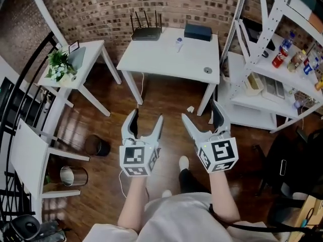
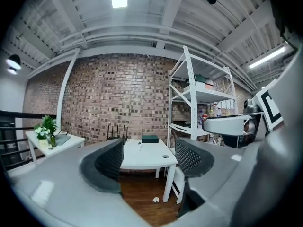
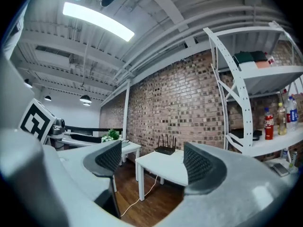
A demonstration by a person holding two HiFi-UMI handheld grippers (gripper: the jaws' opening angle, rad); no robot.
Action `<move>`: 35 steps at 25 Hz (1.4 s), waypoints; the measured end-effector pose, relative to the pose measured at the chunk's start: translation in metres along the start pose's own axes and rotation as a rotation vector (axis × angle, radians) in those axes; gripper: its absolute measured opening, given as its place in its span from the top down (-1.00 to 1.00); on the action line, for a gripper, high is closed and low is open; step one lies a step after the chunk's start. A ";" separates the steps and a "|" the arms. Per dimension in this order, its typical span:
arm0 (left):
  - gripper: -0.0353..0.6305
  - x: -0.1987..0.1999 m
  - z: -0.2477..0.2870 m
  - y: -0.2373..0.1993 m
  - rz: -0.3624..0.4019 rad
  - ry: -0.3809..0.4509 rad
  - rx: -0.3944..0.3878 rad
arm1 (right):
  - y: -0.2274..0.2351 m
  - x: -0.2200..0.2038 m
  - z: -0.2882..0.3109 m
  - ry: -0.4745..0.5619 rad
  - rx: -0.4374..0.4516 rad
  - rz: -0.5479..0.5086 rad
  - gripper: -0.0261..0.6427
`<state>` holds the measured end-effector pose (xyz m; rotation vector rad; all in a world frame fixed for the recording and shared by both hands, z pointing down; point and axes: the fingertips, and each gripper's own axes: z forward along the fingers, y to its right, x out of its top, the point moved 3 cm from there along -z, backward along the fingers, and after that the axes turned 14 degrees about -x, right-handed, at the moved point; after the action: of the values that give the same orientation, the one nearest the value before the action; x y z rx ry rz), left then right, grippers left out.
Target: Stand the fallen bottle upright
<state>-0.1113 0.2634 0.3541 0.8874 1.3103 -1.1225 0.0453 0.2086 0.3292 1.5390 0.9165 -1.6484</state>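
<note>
A small clear bottle (image 1: 178,44) lies on its side on the white table (image 1: 166,59) by the brick wall, between a black router (image 1: 146,33) and a dark box (image 1: 198,32). Both grippers hover over the wooden floor, well short of the table and pointing toward it. My left gripper (image 1: 147,116) is open with nothing between its fingers. My right gripper (image 1: 200,112) is open and empty too. In the left gripper view the table (image 2: 147,161) and the bottle (image 2: 139,145) show far off between the jaws of the left gripper (image 2: 149,157). The right gripper (image 3: 154,161) frames the router (image 3: 165,150).
A white shelf rack (image 1: 262,49) with several bottles (image 1: 282,54) stands right of the table. A side table with a plant (image 1: 60,64) is at the left. Two round bins (image 1: 96,145) sit on the floor at the left. A paper scrap (image 1: 190,109) lies near the table leg.
</note>
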 end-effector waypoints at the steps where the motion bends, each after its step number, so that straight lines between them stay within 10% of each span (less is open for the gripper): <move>1: -0.15 0.009 0.020 -0.006 0.007 0.005 -0.002 | 0.009 0.008 0.019 0.016 0.003 0.001 -0.27; 13: -0.14 0.036 0.180 -0.050 0.053 -0.001 0.019 | 0.150 0.001 0.176 0.013 -0.099 0.068 -0.27; 35: -0.14 0.081 0.459 -0.284 0.039 0.030 -0.079 | 0.148 0.019 0.516 0.002 -0.083 -0.043 -0.27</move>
<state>-0.2660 -0.2596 0.3471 0.8705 1.3480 -1.0236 -0.0912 -0.3109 0.3292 1.4743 1.0126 -1.6187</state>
